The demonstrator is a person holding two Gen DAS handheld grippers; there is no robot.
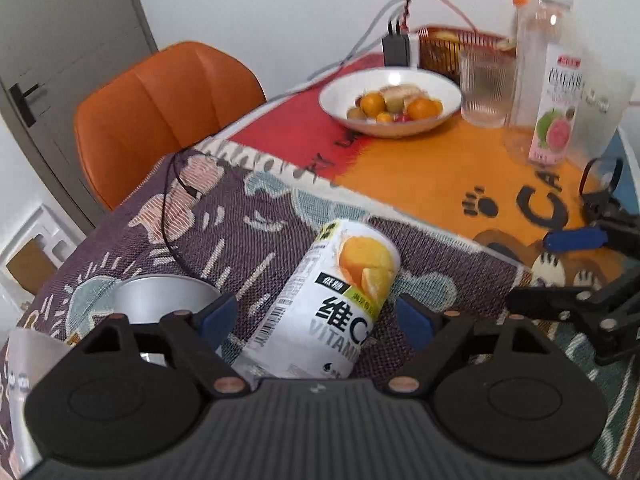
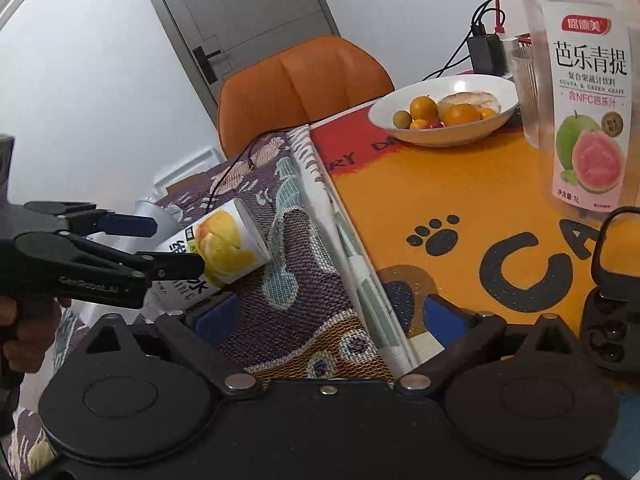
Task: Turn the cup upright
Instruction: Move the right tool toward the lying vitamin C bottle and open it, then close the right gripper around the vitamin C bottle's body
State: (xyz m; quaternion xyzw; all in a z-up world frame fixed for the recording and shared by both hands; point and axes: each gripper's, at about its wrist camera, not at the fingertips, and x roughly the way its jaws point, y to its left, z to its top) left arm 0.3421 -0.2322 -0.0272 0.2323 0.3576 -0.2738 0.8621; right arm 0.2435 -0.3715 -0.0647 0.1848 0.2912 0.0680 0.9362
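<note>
A white paper cup with an orange-fruit print (image 1: pixel 340 300) lies on its side on the purple woven cloth (image 1: pixel 260 240), its closed bottom pointing away. My left gripper (image 1: pixel 316 318) is open, its blue-padded fingers on either side of the cup without touching it. In the right wrist view the cup (image 2: pixel 222 246) lies at the left, with the left gripper (image 2: pixel 172 242) around it. My right gripper (image 2: pixel 332 318) is open and empty, low over the cloth's edge, to the right of the cup. It also shows in the left wrist view (image 1: pixel 576 264).
A silver tin (image 1: pixel 160 300) stands left of the cup. A white fruit bowl (image 1: pixel 390 98), a ribbed glass (image 1: pixel 486 86) and a guava juice bottle (image 2: pixel 586 92) stand on the orange mat (image 2: pixel 460 192). An orange chair (image 1: pixel 160 112) is behind. A thin black cable (image 1: pixel 172 216) crosses the cloth.
</note>
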